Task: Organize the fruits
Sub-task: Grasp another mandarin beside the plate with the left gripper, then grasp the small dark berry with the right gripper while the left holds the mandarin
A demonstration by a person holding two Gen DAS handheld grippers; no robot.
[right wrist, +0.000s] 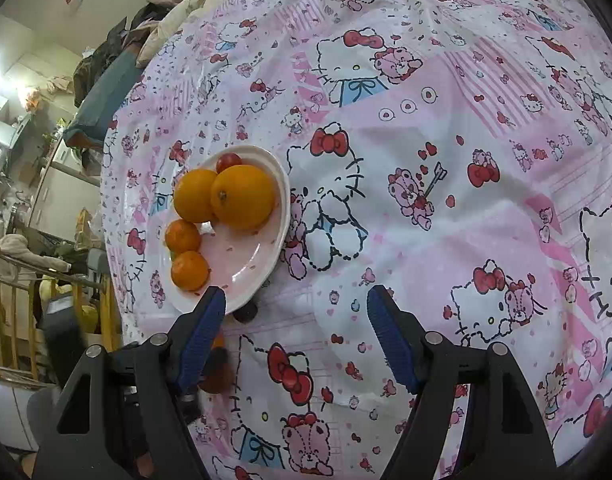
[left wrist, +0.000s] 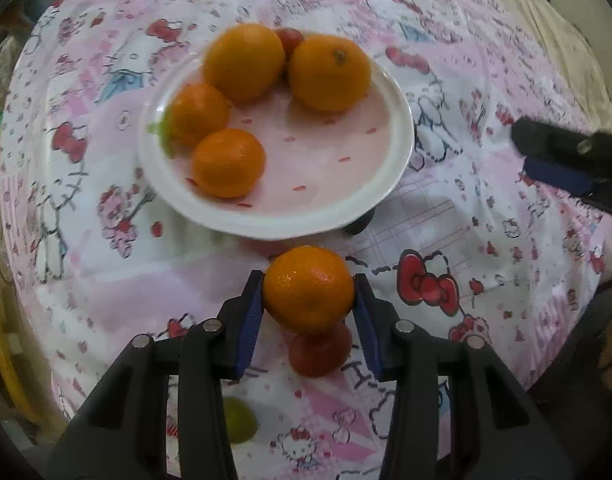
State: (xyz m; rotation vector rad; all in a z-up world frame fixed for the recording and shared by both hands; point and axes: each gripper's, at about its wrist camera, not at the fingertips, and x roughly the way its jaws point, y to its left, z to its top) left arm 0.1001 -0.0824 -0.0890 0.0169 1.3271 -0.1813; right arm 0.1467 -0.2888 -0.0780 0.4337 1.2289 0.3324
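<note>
Left wrist view has the action: the left gripper holds a mandarin, blue pads pressing its two flanks, jaws closed to the fruit's width, lifted above the desk just short of the plate at 12 o'clock. I judge this fruit light and a little soft, with a thin pebbled peel that gives under pressure and can slide on smooth pads. A hold across the widest middle, as here, looks right; squeezing harder risks bruising.

On the plate sit two big oranges at the far rim, two smaller mandarins at 9 o'clock, and a small red fruit tucked behind the oranges, possibly a tomato. There's open room at the plate's 3 o'clock side for the one in hand.

Below the held mandarin a red fruit lies on the cloth, and a blurred green fruit shows at 7 o'clock between the gripper arms. Both look round and liable to roll.

Right wrist view: the right gripper hangs with jaws wide, nothing between them, plate at its 10 o'clock.

No brand or readable writing anywhere; the tablecloth carries only cartoon cats, bears and red bows.
</note>
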